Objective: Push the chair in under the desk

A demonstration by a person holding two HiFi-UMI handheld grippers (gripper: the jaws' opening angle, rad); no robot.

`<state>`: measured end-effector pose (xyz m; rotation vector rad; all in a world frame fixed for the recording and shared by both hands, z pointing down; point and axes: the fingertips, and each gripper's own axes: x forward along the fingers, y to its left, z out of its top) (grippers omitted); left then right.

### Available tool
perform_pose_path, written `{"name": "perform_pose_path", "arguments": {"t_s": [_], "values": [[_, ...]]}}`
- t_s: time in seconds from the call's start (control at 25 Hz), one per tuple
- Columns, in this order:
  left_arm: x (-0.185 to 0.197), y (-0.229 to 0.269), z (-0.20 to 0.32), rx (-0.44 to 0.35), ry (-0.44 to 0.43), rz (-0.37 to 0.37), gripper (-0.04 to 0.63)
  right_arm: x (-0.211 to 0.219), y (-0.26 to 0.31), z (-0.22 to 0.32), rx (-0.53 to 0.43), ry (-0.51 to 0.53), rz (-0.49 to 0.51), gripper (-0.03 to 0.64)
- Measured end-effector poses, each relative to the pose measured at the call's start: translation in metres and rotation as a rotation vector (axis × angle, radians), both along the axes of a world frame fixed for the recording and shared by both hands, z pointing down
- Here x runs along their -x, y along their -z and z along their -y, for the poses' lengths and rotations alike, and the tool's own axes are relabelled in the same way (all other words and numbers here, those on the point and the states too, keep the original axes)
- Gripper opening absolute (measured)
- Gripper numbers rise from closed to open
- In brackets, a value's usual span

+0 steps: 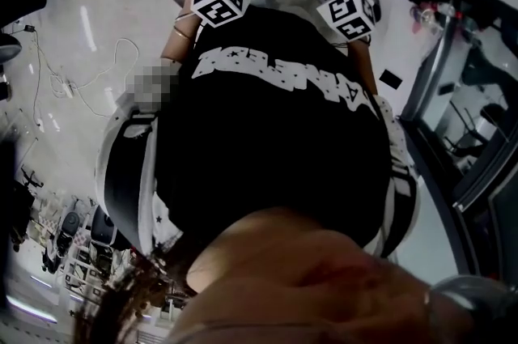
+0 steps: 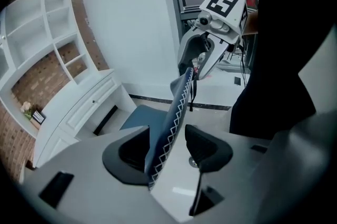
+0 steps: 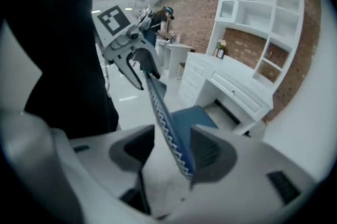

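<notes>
While the chair seemingly faces the desk, left gripper and right gripper straddle its backrest, jaws wide, unclamped.

Blue chair edged with white zigzag stitching; white desk (the brick wall is reddish-brown).

The chair's backrest is standing between the jaws of the left gripper and of the right gripper, one gripper toward each end. The chair seat is lying beyond the backrest, before the desk, and a shelf unit is sitting on the desk.
</notes>
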<state>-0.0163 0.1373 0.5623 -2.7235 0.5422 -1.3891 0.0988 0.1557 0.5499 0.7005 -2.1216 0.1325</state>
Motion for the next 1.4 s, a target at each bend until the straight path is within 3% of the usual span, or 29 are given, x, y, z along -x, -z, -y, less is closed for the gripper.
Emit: {"name": "perform_pose_path", "arguments": {"t_s": [0.28,0.4,0.48,0.56,1.4], "values": [[0.012,-0.012,0.009,-0.008,0.067,0.044,0.242,-0.001,-0.013,0.002,0.016,0.031,-0.049,0.210],[0.014,-0.013,0.006,0.010,0.092,0.038,0.181,-0.005,-0.018,0.004,0.015,0.032,-0.097,0.203],[0.013,-0.013,0.006,-0.007,0.096,0.045,0.175,-0.007,-0.018,0.006,0.010,0.029,-0.117,0.155],[0.012,-0.012,0.006,-0.024,0.095,0.049,0.172,-0.009,-0.018,0.006,0.012,0.014,-0.126,0.150],[0.016,-0.015,0.019,-0.025,0.088,0.055,0.166,-0.006,-0.024,0.021,-0.021,-0.041,-0.137,0.152]]}}
